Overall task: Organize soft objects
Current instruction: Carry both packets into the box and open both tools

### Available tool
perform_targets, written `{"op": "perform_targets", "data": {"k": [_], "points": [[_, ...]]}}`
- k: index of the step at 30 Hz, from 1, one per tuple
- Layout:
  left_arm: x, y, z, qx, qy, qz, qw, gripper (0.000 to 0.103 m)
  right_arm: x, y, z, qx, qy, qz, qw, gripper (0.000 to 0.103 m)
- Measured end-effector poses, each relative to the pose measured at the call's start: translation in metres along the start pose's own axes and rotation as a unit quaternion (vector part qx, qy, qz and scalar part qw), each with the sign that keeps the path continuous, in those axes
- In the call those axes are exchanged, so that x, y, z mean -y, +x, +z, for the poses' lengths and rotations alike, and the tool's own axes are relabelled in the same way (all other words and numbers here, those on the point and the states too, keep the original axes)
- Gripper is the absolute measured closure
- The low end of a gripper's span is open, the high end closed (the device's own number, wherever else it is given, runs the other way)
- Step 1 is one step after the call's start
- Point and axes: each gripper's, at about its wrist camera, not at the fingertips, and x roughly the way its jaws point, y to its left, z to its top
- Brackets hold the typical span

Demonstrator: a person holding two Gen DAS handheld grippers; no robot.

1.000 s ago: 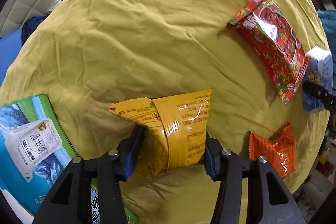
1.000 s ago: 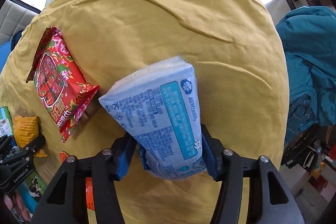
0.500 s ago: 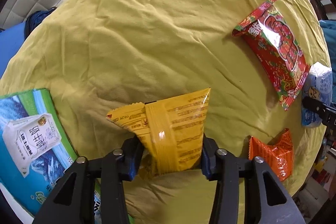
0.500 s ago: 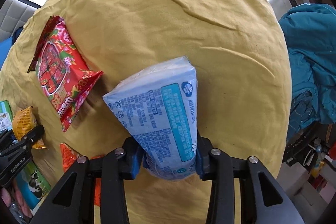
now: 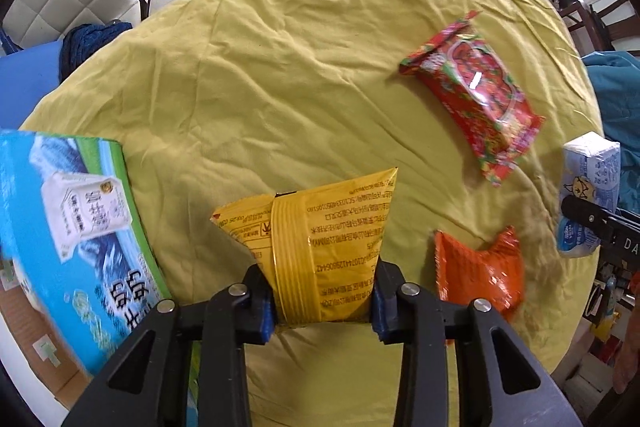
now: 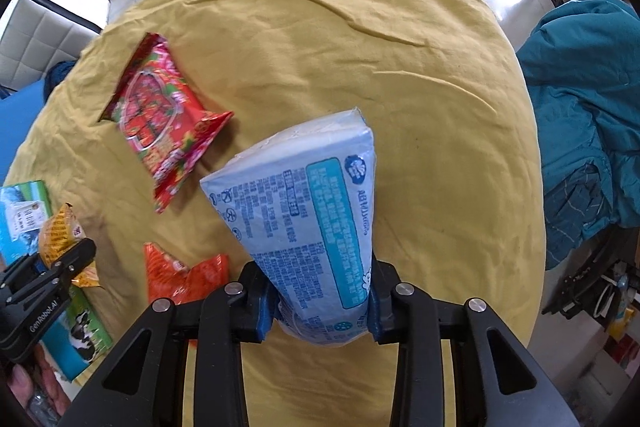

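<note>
The left gripper is clamped on the lower end of a yellow snack bag, which stands up from between its fingers at the lower middle of the left wrist view, printed back facing the camera. Behind the bag spreads the round tabletop under a wrinkled yellow cloth. A red flowered packet lies flat at the upper right of that view, and a crumpled orange packet lies at the lower right, just beside the gripper. A blue and green milk carton box fills the left edge.

The right gripper is closed tight on the bottom of a pale blue tissue pack, which leans up and a little left at the middle of the right wrist view. In that view the red flowered packet sits at the left, the orange packet below it at the lower left, and the left gripper with its yellow bag shows at the far left edge. A teal blanket is heaped off the tabletop at the right edge.
</note>
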Motion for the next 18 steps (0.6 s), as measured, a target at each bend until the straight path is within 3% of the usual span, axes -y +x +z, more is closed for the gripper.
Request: {"op": "perform_targets", "data": {"k": [9, 18], "points": [[0.009, -0.057, -0.053, 0.052, -0.007, -0.017, 0.9985, 0.071, -0.001, -0.038, -0.024, 0.030, -0.020, 0.034, 0.999, 0.066], [-0.035, -0.133, -0.049, 0.104, -0.028, -0.036, 0.9935, 0.071, -0.052, -0.098, -0.062, 0.066, -0.067, 0.081, 0.992, 0.066]]}}
